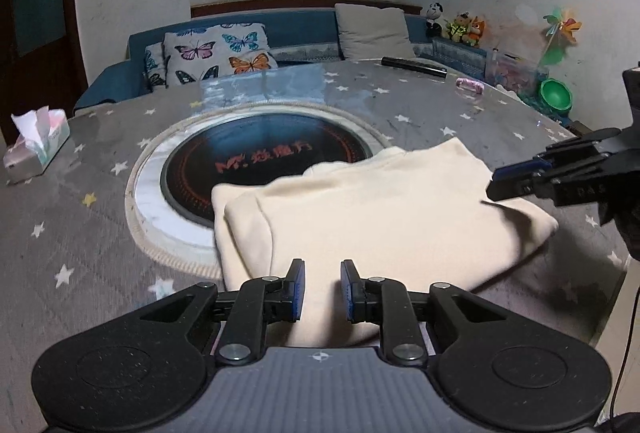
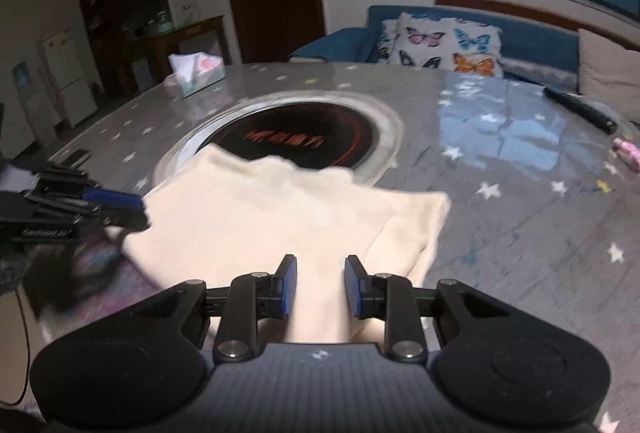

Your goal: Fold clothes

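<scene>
Star-print table (image 1: 400, 101), soft cream garment (image 1: 384, 209)

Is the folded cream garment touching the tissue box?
Apart. The left wrist view shows the cream garment right of centre and the tissue box at the table's far left edge, with starred tablecloth between them.

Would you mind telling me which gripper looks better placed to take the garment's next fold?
Probably the left gripper: it is open over the cream garment's near edge, while the right gripper hovers by the far side edge.
</scene>
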A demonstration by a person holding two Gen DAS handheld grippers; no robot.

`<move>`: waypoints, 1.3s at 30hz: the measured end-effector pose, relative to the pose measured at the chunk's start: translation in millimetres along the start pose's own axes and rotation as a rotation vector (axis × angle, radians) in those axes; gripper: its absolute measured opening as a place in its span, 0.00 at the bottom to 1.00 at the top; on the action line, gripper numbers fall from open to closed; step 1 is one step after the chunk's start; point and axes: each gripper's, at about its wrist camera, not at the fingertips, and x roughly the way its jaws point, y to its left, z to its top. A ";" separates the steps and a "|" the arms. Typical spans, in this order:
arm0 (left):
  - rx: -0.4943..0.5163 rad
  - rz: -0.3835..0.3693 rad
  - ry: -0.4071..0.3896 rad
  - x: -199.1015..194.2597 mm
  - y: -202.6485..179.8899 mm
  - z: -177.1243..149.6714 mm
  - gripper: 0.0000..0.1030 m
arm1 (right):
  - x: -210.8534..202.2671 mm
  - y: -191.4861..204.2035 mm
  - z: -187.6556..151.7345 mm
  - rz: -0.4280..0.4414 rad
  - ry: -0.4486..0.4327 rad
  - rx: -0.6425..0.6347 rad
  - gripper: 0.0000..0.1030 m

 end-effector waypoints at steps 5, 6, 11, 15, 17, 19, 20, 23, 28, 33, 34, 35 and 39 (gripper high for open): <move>-0.018 0.005 0.025 14.5 7.6 3.6 0.21 | 20.0 -24.1 5.1 -0.015 0.014 0.085 0.24; -0.023 0.003 0.030 16.9 9.6 3.4 0.21 | 22.9 -28.3 4.5 -0.009 0.015 0.103 0.24; -0.023 0.013 0.020 15.9 14.6 11.9 0.21 | 21.5 -28.9 11.3 -0.024 0.001 0.101 0.24; -0.033 0.030 0.017 27.8 23.4 23.1 0.21 | 31.8 -28.9 17.5 -0.029 0.012 0.099 0.24; -0.056 0.032 0.034 38.4 30.5 26.3 0.22 | 39.6 -30.2 16.3 -0.040 0.036 0.104 0.24; -0.087 0.028 0.048 49.3 39.4 28.0 0.22 | 40.4 -29.6 17.0 -0.048 0.032 0.097 0.24; -0.104 0.022 0.048 51.3 42.5 29.3 0.22 | 39.5 -29.0 18.0 -0.051 0.029 0.094 0.24; -0.125 0.027 0.038 54.8 47.5 35.1 0.22 | 38.5 -27.3 20.5 -0.056 0.025 0.080 0.24; -0.160 0.030 0.047 63.0 54.0 36.0 0.22 | 42.6 -27.8 20.5 -0.065 0.037 0.072 0.24; -0.181 0.027 0.029 57.1 54.8 43.1 0.47 | 33.6 -12.1 27.9 -0.071 0.026 -0.003 0.25; -0.180 0.038 0.022 55.9 55.0 45.2 0.55 | 31.6 -5.0 29.6 -0.058 0.025 -0.026 0.25; -0.179 0.049 0.016 54.7 55.2 47.3 0.58 | 30.2 1.6 31.0 -0.043 0.024 -0.047 0.25; -0.201 0.080 0.008 47.3 65.2 48.5 0.72 | 26.1 29.5 34.4 0.014 0.023 -0.141 0.30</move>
